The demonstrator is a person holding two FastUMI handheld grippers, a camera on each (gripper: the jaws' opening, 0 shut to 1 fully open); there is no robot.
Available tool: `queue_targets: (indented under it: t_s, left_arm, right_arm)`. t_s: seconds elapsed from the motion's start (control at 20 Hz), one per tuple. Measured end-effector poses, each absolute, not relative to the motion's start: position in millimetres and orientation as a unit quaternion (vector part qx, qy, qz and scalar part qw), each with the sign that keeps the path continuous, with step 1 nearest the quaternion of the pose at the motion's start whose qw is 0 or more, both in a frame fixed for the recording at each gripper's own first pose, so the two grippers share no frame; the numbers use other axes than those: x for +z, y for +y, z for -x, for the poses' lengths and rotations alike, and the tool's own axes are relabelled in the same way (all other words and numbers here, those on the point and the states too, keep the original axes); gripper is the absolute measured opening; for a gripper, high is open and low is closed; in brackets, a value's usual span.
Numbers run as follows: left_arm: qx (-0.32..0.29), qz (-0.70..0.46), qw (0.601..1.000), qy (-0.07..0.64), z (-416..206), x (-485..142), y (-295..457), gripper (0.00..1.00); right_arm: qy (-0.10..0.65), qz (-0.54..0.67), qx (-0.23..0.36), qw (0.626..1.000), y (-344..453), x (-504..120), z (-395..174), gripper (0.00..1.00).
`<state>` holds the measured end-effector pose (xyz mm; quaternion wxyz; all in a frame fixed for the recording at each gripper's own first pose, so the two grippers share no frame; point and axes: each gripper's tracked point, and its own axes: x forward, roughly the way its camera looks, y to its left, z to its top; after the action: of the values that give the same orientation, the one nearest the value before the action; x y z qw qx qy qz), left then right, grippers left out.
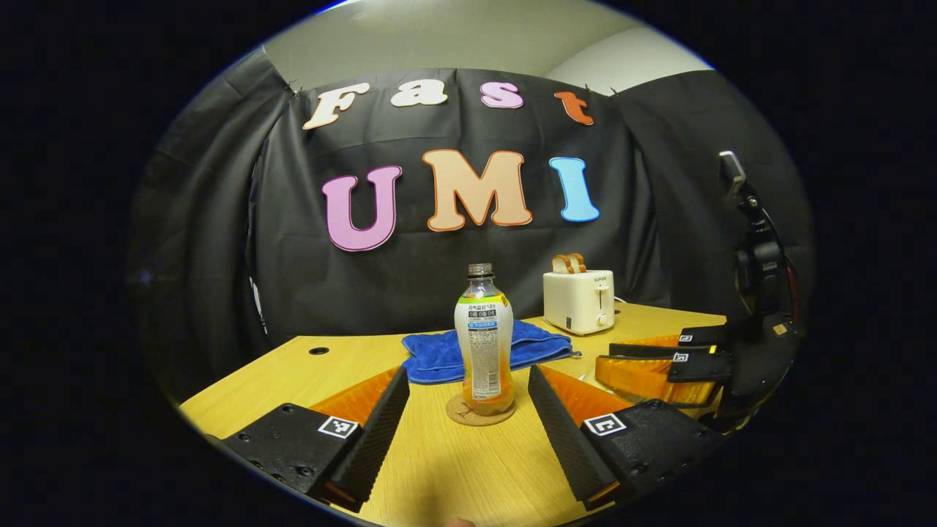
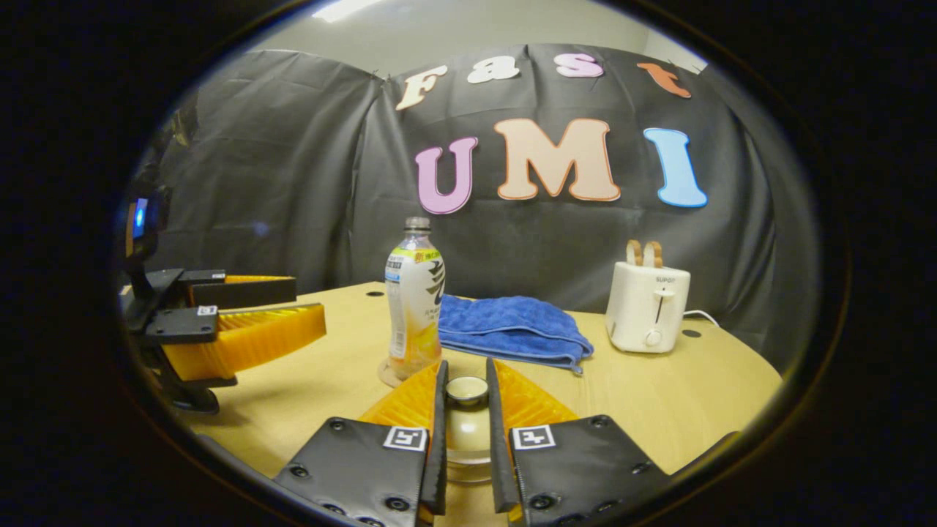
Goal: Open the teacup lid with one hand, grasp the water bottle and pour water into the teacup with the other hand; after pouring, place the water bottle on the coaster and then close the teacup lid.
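Two fingers of right gripper (image 2: 466, 454) pinch teacup lid (image 2: 466, 390) knob | left gripper (image 1: 466, 432) fingers spread wide, empty | water bottle (image 1: 484, 344) upright on coaster (image 1: 463, 414), mid-table (image 1: 351, 351), dead ahead.

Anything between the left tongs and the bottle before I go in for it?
Nothing visible. In the left gripper view the water bottle stands upright on its coaster, straight ahead between the open left tongs, with bare table in between. The blue towel lies behind it.
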<state>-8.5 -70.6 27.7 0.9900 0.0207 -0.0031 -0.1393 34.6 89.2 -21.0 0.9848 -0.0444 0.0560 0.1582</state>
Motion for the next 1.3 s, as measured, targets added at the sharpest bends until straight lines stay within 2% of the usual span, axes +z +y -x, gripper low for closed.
queue_targets:
  t_s: [0.2, 0.4, 0.45, 0.85, 0.9, 0.95, 1.0, 1.05, 1.15, 1.25, 1.3]
  left_arm:
    - [-0.145, -0.012, 0.989, -0.003, 11.0, 26.0, -75.3, 0.95]
    - [-0.15, -0.005, 0.989, 0.005, 14.8, 18.8, -79.7, 0.95]
    - [-0.15, -0.004, 0.989, 0.004, 15.3, 19.0, -80.0, 0.95]
    - [-0.133, -0.014, 0.991, -0.013, 24.5, 27.5, -76.4, 0.95]
    - [-0.128, -0.016, 0.992, -0.015, 27.0, 27.8, -75.6, 0.96]
    - [-0.123, -0.016, 0.992, -0.017, 29.2, 27.0, -74.6, 0.98]
    - [-0.119, -0.015, 0.993, -0.018, 31.5, 25.6, -75.3, 0.95]
    - [-0.116, -0.014, 0.993, -0.018, 33.4, 22.9, -75.8, 0.95]
    - [-0.109, -0.013, 0.994, -0.014, 36.7, 16.2, -74.5, 0.96]
    - [-0.099, -0.012, 0.995, -0.013, 39.5, 13.1, -70.7, 0.98]
    - [-0.095, -0.009, 0.995, -0.013, 40.6, 12.1, -69.1, 0.95]
  right_arm:
    - [0.063, 0.039, 0.157, 0.985, 88.4, -23.9, -35.6, 0.29]
    - [0.062, 0.033, 0.156, 0.985, 86.4, -23.1, -35.7, 0.37]
    - [0.057, 0.037, 0.153, 0.986, 84.8, -20.3, -34.6, 0.42]
    - [0.01, 0.055, 0.137, 0.989, 72.9, 5.0, -7.1, 1.0]
    - [0.007, 0.056, 0.131, 0.99, 67.2, 7.4, -1.9, 1.0]
    - [0.002, 0.055, 0.122, 0.991, 60.3, 10.1, 3.1, 0.96]
    - [-0.001, 0.053, 0.113, 0.992, 54.4, 12.1, 8.4, 0.92]
    - [-0.004, 0.049, 0.104, 0.993, 48.1, 13.8, 13.2, 0.92]
    - [-0.008, 0.032, 0.084, 0.996, 34.4, 15.4, 22.2, 1.0]
    - [-0.009, 0.015, 0.066, 0.998, 23.4, 15.4, 28.6, 1.0]
    - [-0.009, 0.01, 0.059, 0.998, 19.2, 14.9, 30.7, 1.0]
